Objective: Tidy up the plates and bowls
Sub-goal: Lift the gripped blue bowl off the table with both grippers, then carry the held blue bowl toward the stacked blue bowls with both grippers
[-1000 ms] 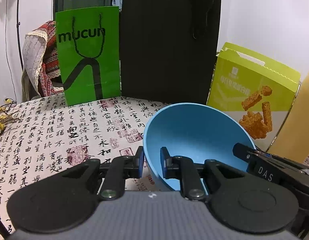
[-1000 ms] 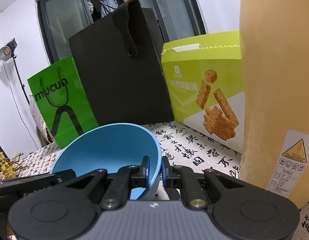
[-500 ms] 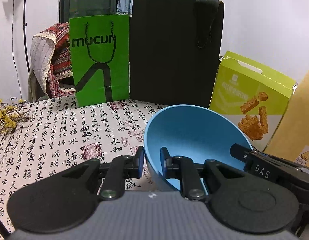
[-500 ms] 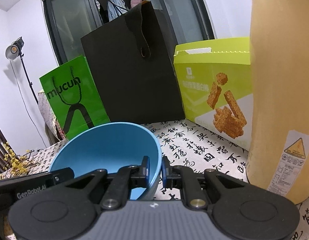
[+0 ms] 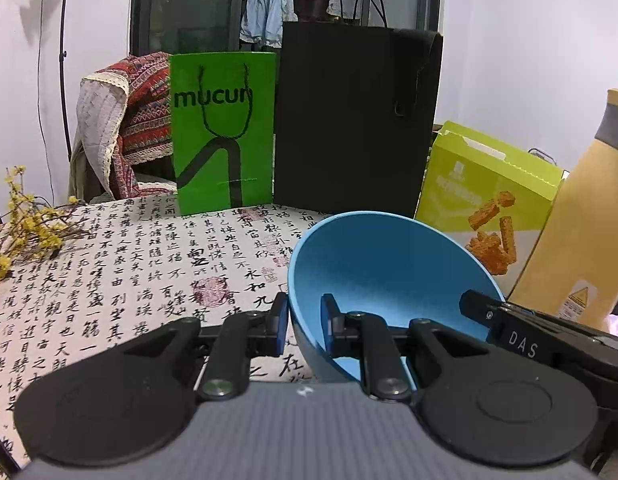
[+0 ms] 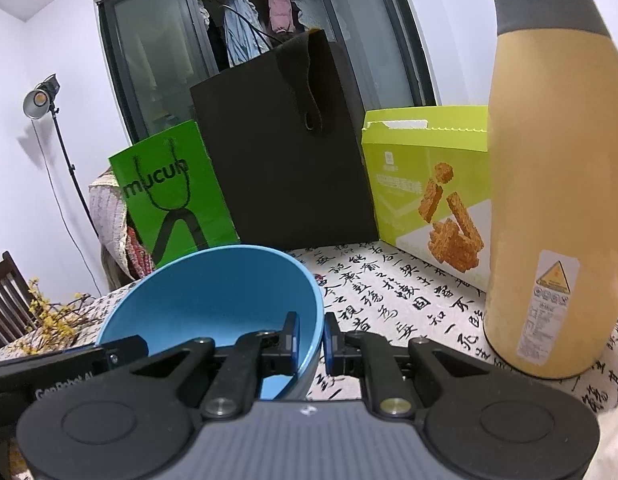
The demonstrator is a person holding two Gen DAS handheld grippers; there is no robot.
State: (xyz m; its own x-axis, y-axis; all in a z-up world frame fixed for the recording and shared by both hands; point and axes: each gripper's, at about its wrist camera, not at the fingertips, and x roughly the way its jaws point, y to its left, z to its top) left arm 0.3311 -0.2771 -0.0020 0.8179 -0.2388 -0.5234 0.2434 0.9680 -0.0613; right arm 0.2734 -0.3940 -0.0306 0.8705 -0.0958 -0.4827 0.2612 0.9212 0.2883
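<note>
Over the calligraphy tablecloth (image 5: 121, 280), before a black bag (image 5: 355, 120) and a tan bottle (image 6: 549, 184), the blue bowl (image 5: 389, 272) hangs tilted. The left gripper (image 5: 304, 322) and right gripper (image 6: 309, 340), both level, each pinch opposite rims, fingers nearly closed.

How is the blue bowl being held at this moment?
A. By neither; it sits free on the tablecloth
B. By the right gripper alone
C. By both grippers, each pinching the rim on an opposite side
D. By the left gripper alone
C: the left gripper has one finger inside and one outside the blue bowl rim, and the right gripper pinches the opposite rim likewise.
</note>
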